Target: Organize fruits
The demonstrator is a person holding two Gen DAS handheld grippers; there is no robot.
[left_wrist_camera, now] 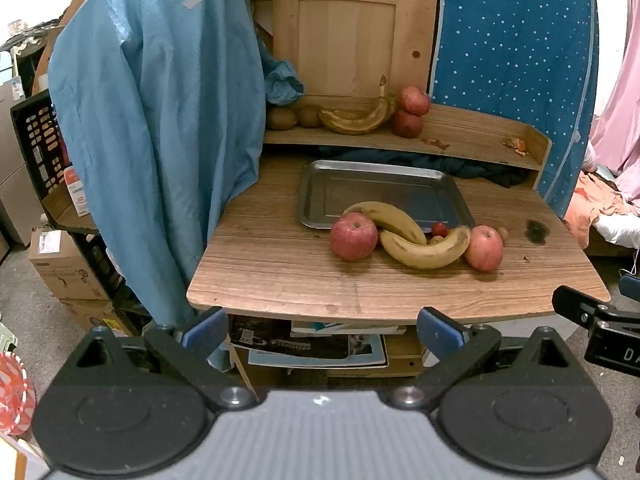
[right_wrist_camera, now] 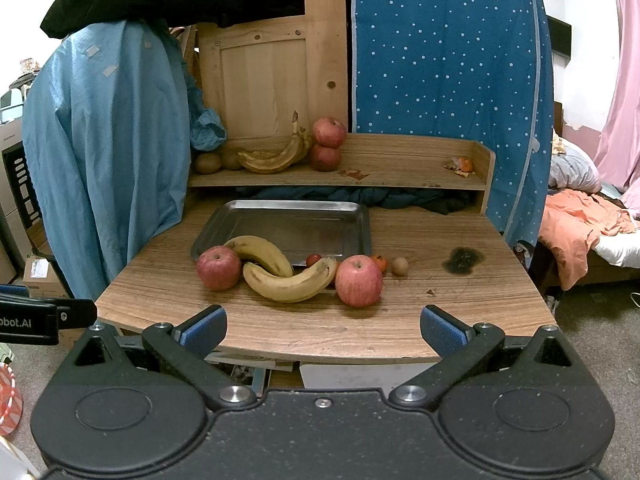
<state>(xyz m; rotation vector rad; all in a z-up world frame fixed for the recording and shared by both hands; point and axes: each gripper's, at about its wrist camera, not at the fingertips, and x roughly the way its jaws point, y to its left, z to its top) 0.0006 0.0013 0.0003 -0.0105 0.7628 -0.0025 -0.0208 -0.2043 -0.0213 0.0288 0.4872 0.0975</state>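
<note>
2 hand-held grippers hang short of the near edge of the brown wood-grain table (right_wrist_camera: 168, 296), both with blue-padded jaws spread wide and nothing between them. Reading the fruit row from the left: a round red apple (right_wrist_camera: 218, 267) touches the stem end of a yellow banana (right_wrist_camera: 262, 254) whose far end lies over the front rim of the flat rectangular steel tray (right_wrist_camera: 300, 222); a 2nd yellow banana (right_wrist_camera: 292, 280) curves across in front of it, long axis running left to right, nearly square to the fingers; then a small red cherry tomato (right_wrist_camera: 313, 259), a 2nd red apple (right_wrist_camera: 359, 281), a small orange fruit (right_wrist_camera: 379, 263) and a small brown round fruit (right_wrist_camera: 399, 266). The tray itself holds nothing but that banana end, so by my judgement the sorting has not begun. The left gripper (left_wrist_camera: 320, 328) sits left of the row, with the left apple ahead and slightly right; the right gripper (right_wrist_camera: 323, 330) faces the bananas and right apple more squarely and looks nearer, so it seems the likelier first mover. Only the right wrist view shows the orange fruit clearly; the left wrist view hides it behind the apple. Each view catches the other gripper at its edge.
</note>
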